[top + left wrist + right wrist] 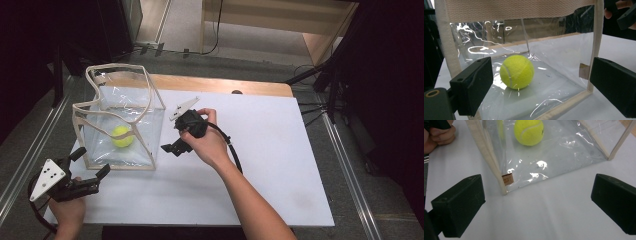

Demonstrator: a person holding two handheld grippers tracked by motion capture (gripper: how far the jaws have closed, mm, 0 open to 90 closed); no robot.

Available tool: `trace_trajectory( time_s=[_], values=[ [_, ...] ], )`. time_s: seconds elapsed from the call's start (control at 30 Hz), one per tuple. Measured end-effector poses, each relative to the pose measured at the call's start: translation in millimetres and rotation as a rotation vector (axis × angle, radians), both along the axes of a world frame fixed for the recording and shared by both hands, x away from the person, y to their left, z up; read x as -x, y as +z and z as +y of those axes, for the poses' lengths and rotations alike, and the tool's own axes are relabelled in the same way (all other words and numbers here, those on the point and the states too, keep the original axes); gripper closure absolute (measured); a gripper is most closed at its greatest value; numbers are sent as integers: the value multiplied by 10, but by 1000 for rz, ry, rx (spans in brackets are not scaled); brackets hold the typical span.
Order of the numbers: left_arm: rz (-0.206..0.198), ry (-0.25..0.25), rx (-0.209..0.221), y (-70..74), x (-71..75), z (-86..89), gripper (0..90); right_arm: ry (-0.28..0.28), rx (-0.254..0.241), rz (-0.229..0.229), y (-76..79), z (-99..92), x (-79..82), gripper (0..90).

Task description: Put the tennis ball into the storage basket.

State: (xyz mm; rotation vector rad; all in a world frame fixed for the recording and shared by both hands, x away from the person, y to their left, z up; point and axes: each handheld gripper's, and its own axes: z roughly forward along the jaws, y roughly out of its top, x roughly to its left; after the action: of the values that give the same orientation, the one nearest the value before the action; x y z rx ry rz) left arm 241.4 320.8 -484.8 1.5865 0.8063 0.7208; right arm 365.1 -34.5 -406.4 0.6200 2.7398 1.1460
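A clear plastic bag (127, 125) with cream fabric trim stands upright on the white bench (270, 165), toward its far left part. A yellow tennis ball (122, 136) lies on the bag's floor, inside the transparent walls, and nothing touches it.

The left tongs (89, 164) sit at the near left corner of the bench, just beside the bag's near left corner. Their jaws are spread wide and hold nothing; in the left gripper view the ball (517, 72) shows between them, behind the plastic.

The right tongs (171, 148) are held by the right hand (207, 142) just to the right of the bag, pointing toward its near right edge. Their jaws are also spread wide and empty. The right gripper view shows the bag's lower corner with a small brown tag (507, 179) and the ball (529, 132) farther in.
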Motion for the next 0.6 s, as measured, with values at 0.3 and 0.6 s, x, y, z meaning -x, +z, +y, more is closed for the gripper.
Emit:
trace_trajectory(
  time_s=[0.3,0.6],
  values=[
    [-1,0,-3,-1,-1,-3,53,-24,-39,-1,-193,-146,99,0],
    [-1,2,-3,-2,0,-8,54,-60,-96,-4,-358,-342,198,0]
  ],
)
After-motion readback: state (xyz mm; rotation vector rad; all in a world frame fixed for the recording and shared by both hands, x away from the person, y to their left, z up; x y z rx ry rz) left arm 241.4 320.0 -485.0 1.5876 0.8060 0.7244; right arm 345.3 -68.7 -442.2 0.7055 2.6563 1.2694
